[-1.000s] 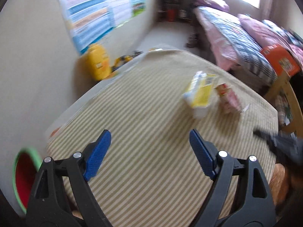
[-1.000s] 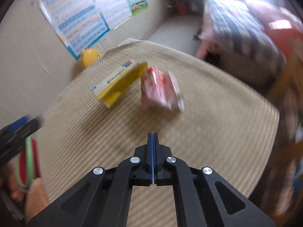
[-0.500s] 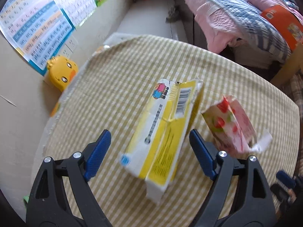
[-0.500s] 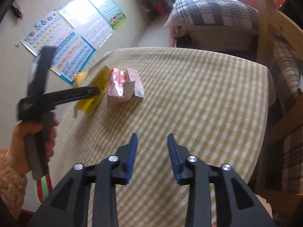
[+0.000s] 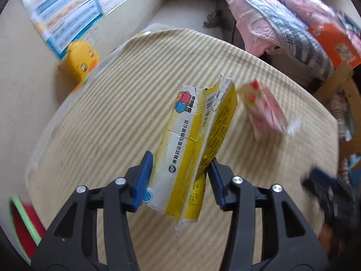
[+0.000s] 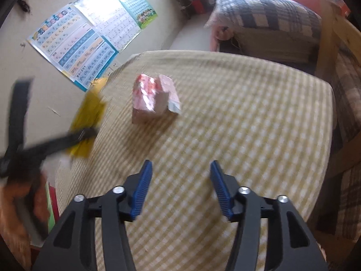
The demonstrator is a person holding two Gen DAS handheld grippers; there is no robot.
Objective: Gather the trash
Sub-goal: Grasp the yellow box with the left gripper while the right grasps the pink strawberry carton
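Observation:
A torn yellow and white carton [image 5: 191,149] sits between the blue pads of my left gripper [image 5: 180,180], which is shut on its near end and holds it tilted over the checked tablecloth [image 5: 112,117]. It shows blurred in the right wrist view [image 6: 88,122]. A crumpled pink and red carton [image 5: 264,110] lies on the table to its right, and also shows in the right wrist view [image 6: 153,97]. My right gripper [image 6: 180,187] is open and empty, a little short of the pink carton.
A red bin with a green rim [image 5: 20,221] stands on the floor at the near left of the table. A yellow duck toy [image 5: 82,58] sits at the table's far left edge by the wall. A bed [image 5: 282,22] and a wooden chair [image 6: 329,52] stand to the right.
My left gripper has closed on the yellow carton and lifted it. My right gripper has opened wider and moved nearer the pink carton.

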